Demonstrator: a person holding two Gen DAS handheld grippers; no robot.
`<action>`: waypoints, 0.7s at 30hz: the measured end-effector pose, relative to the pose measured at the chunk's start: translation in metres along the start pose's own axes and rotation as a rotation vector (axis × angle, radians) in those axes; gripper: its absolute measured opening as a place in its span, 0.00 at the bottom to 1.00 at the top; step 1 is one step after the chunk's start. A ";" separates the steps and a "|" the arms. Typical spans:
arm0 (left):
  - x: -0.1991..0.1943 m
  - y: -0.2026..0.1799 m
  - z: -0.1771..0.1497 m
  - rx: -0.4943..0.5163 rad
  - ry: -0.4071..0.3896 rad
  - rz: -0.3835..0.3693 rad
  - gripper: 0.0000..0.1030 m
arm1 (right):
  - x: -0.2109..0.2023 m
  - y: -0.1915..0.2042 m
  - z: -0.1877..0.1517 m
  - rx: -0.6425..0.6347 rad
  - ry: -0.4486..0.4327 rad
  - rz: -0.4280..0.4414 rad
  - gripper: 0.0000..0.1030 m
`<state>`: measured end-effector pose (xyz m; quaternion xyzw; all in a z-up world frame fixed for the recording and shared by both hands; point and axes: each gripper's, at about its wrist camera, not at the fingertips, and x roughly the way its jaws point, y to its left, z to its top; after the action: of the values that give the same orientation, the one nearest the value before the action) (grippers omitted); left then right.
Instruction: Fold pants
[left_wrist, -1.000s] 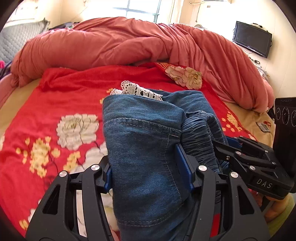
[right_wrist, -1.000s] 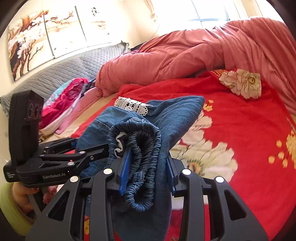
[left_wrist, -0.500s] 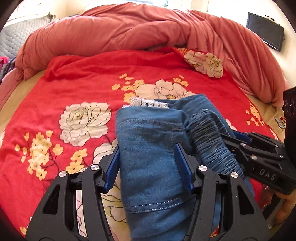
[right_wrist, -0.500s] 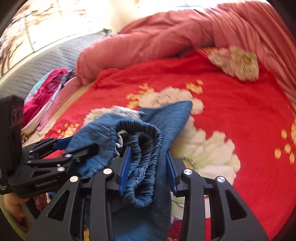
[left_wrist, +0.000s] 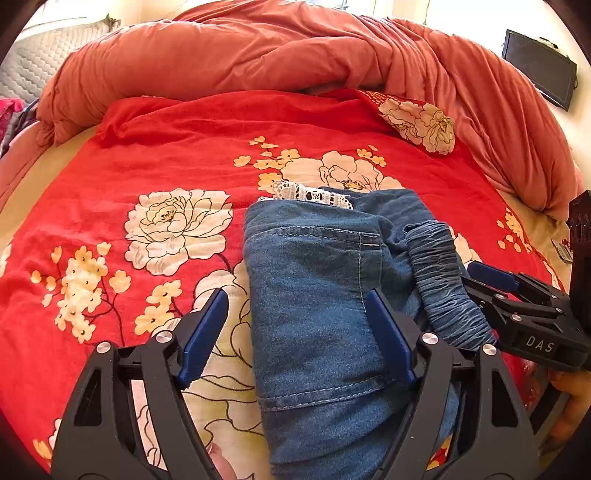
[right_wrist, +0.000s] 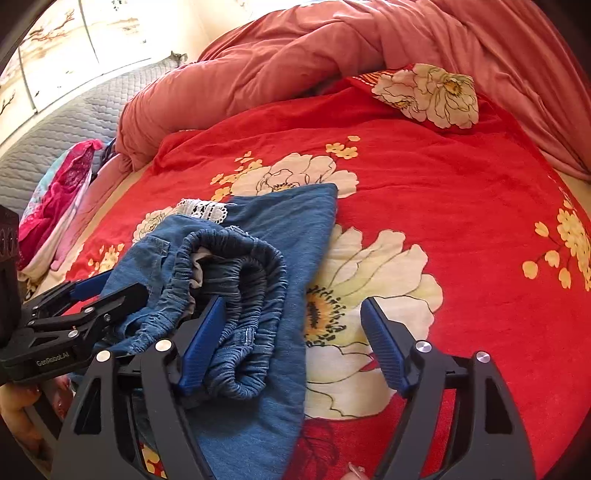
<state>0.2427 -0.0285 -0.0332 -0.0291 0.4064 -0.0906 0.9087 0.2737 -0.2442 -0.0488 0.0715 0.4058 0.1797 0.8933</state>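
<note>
The folded blue denim pants (left_wrist: 317, 288) lie on the red floral bedspread (left_wrist: 166, 155), with a white lace trim (left_wrist: 314, 194) at the far edge and the gathered elastic waistband (left_wrist: 443, 280) on the right. My left gripper (left_wrist: 295, 325) is open, its jaws wide apart around the near end of the pants. My right gripper (right_wrist: 291, 336) is open over the waistband (right_wrist: 240, 280) of the pants (right_wrist: 288, 221). Each gripper shows in the other's view, the right gripper (left_wrist: 517, 295) at the right edge and the left gripper (right_wrist: 74, 306) at the left edge.
A bunched salmon duvet (left_wrist: 295, 48) runs along the far side of the bed. A floral pillow corner (left_wrist: 421, 125) lies at the back right. Pink clothes (right_wrist: 59, 199) are piled at the left by a grey quilted headboard (right_wrist: 55, 118). A dark screen (left_wrist: 539, 66) hangs on the wall.
Both grippers carried the pants down onto the bedspread and then opened, letting go of the denim. The pants now rest on the bed.
</note>
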 end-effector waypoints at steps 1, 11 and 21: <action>-0.001 0.000 -0.001 -0.003 0.001 -0.002 0.71 | -0.001 -0.001 -0.001 0.001 -0.003 -0.001 0.73; -0.024 -0.002 0.000 -0.007 -0.052 -0.019 0.83 | -0.027 -0.006 -0.002 0.007 -0.080 -0.018 0.82; -0.042 -0.001 0.001 -0.008 -0.086 -0.035 0.90 | -0.059 0.005 -0.003 -0.029 -0.170 -0.037 0.91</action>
<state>0.2152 -0.0214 -0.0016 -0.0439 0.3669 -0.1036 0.9234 0.2347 -0.2624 -0.0079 0.0661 0.3273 0.1622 0.9285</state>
